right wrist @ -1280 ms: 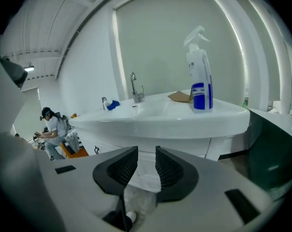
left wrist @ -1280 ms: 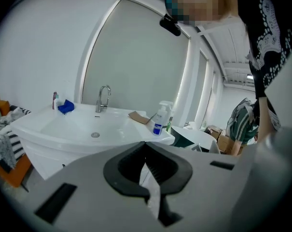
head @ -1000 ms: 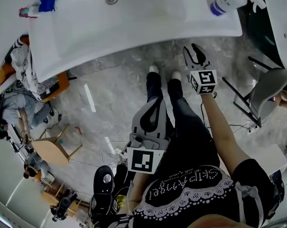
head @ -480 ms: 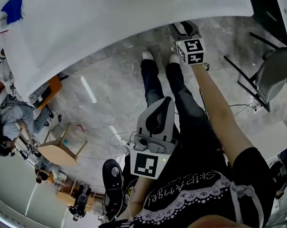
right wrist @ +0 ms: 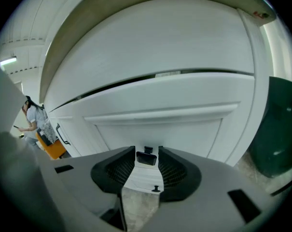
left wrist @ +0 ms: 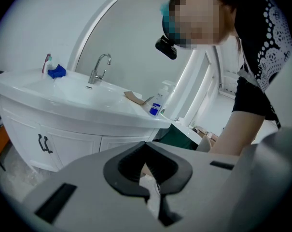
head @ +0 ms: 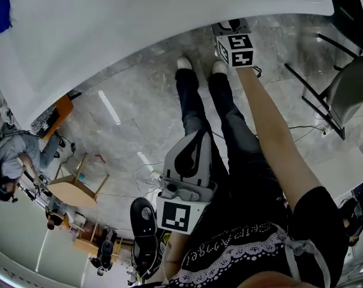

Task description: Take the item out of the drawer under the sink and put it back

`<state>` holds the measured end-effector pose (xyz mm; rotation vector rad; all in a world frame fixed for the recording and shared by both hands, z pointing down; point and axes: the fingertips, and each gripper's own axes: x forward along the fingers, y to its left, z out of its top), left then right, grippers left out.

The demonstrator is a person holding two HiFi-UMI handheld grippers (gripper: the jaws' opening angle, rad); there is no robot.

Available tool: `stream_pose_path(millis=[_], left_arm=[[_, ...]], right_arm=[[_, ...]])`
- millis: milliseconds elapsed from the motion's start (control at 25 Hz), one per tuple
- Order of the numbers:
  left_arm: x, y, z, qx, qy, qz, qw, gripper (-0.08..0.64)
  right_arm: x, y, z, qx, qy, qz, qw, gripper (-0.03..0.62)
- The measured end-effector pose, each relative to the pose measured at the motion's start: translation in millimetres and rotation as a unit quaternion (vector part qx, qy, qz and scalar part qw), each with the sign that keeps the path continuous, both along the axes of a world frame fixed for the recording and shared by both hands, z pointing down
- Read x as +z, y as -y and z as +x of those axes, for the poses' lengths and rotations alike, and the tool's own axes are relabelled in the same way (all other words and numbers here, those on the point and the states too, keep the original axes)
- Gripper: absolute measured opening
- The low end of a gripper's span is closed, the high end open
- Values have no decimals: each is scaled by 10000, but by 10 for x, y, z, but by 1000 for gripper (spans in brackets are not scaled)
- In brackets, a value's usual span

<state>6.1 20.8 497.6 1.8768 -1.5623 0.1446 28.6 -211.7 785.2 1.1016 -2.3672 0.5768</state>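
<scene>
Two empty claws above marble floor point(head: 133, 101): left claw point(left wrist: 145, 146) closed, right claw point(right wrist: 146, 153) just opened before white cabinet point(right wrist: 155, 105).

- The right gripper point(right wrist: 147, 152) faces a white drawer front point(right wrist: 160, 124) on the curved cabinet. Its jaws stand apart and have just been opening.
- A black handle point(right wrist: 146, 158) shows in the gap between them, not gripped, with a small knob point(right wrist: 156, 189) below it.
- A dark green thing point(right wrist: 276, 134) stands at the right.
- Far left, a person point(right wrist: 32, 117) stands by an orange thing point(right wrist: 51, 148).
</scene>
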Motion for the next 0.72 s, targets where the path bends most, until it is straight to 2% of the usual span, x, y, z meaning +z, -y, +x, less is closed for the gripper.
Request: stream_pose_path(millis=[240,520,720], left_arm=[[9,-11,6,31,-43,-30,10000,3],[3,16,25,27,-75,-30,10000,3],[-4,7,3,-11,-23,-40,10000,3]], right_arm=[[60,37,-66,273,-107,-61,9995,143],[99,17,-74,259,-465,-108,9985,143],[122,53,-48,470,-145,-331,9982,144]])
